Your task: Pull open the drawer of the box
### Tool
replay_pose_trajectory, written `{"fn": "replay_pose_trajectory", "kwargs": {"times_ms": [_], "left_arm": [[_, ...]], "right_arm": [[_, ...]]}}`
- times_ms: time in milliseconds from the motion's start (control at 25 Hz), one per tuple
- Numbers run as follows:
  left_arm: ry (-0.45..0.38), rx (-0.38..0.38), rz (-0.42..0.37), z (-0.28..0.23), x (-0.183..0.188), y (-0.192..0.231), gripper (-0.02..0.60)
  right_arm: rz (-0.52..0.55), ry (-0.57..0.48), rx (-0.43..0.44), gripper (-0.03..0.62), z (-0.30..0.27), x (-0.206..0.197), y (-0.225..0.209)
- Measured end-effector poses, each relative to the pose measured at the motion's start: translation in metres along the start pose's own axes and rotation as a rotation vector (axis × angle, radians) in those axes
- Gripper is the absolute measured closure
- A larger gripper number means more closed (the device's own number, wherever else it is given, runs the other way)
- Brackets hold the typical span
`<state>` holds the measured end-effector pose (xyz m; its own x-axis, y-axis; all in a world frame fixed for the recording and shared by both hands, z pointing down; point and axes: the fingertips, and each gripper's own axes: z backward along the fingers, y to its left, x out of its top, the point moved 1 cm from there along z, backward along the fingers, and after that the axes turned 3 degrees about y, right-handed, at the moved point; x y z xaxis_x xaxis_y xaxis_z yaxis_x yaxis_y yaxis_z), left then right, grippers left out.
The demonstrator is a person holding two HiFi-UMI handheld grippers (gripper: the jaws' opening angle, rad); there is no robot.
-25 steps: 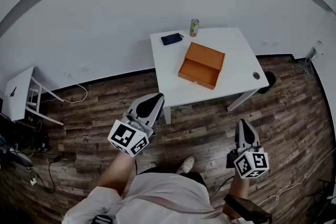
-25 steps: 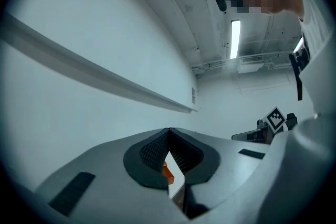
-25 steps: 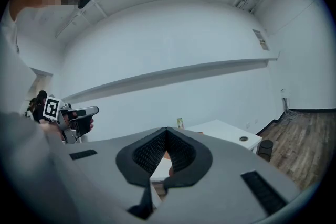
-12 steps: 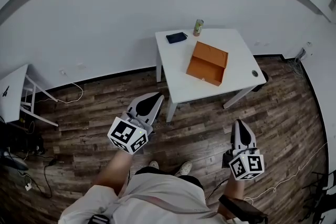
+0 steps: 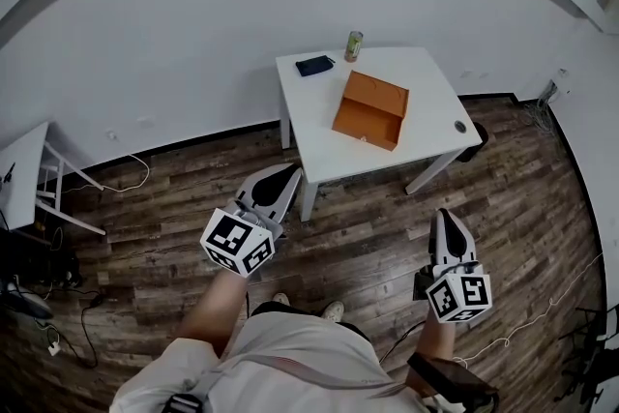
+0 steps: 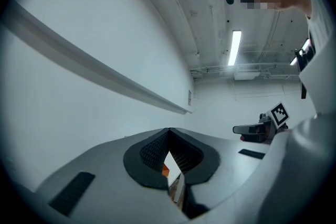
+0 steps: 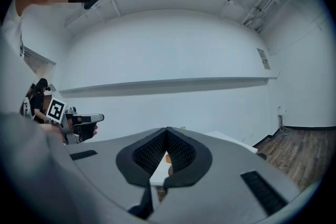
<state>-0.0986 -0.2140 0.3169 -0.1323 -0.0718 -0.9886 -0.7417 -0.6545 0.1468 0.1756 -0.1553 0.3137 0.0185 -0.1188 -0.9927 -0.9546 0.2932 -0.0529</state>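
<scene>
We are finding the orange box (image 5: 370,109) lying near the middle of the white table (image 5: 426,82), askew to its edges. A can (image 5: 354,45) and a dark pouch (image 5: 314,65) are sitting by the far edge. The left gripper (image 5: 287,173) and right gripper (image 5: 445,214) are both hanging well short of the near edge, jaws clenched on nothing. We are judging that this fits either an approach to a shut drawer or a stand-off from one already drawn. Any pull, we are advising, wants one gripper bracing the loose box. At this range we are failing to resolve the drawer front, its handle, or whether it stands out.
</scene>
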Motion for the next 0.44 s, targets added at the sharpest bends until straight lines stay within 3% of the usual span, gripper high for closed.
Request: {"fn": "replay_pose_trajectory", "kwargs": {"times_ms": [440], "left_arm": [[0.006, 0.013, 0.031, -0.007, -0.006, -0.024, 0.571]], "right_arm": [[0.009, 0.003, 0.009, 0.602, 0.017, -0.001, -0.018]]}}
